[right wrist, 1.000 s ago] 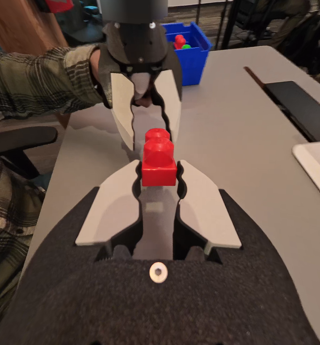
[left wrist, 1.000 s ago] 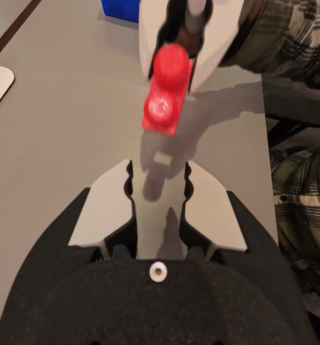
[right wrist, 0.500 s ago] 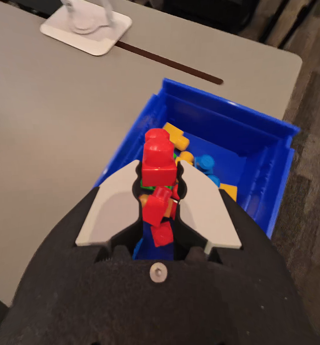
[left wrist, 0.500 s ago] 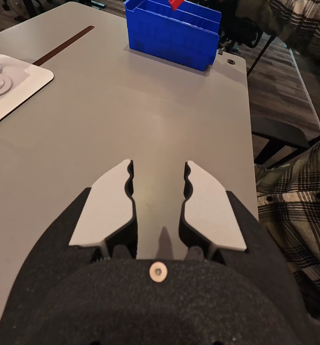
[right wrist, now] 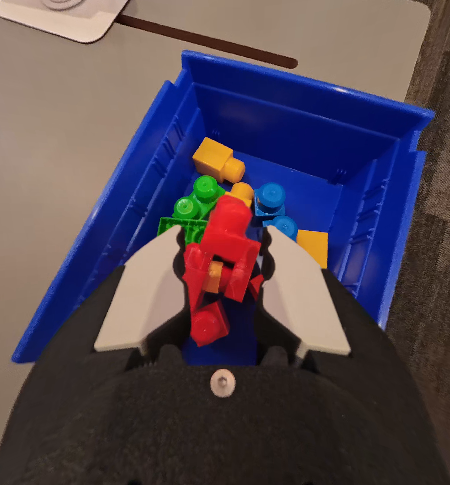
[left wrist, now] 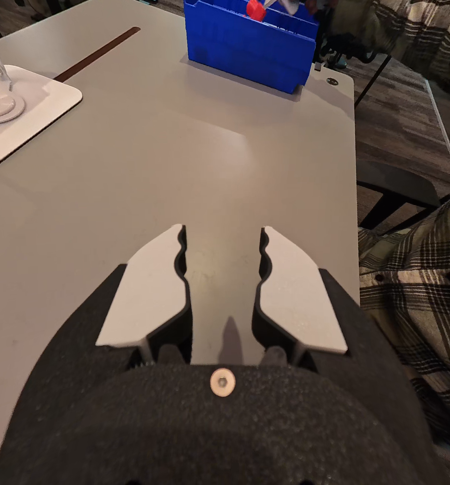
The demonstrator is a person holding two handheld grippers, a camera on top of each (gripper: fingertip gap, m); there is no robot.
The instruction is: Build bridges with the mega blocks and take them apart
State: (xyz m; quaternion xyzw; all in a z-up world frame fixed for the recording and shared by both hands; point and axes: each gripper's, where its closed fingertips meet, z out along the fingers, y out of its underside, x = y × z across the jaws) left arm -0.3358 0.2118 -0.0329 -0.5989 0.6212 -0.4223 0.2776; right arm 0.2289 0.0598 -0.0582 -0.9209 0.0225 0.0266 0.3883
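The left gripper point(left wrist: 222, 231) hovers over bare grey bench point(left wrist: 145, 162), jaws apart and empty. Above the blue bin point(right wrist: 292, 123), the right gripper point(right wrist: 222, 231) has jaws apart, a blurred red mega block point(right wrist: 229, 233) loose between them over the other blocks.

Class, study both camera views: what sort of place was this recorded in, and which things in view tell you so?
Probably an office or meeting room, not a home. A long grey table has a dark cable slot set into its top, a dark chair stands on wood-look flooring, and a blue plastic storage bin holds the toy blocks.
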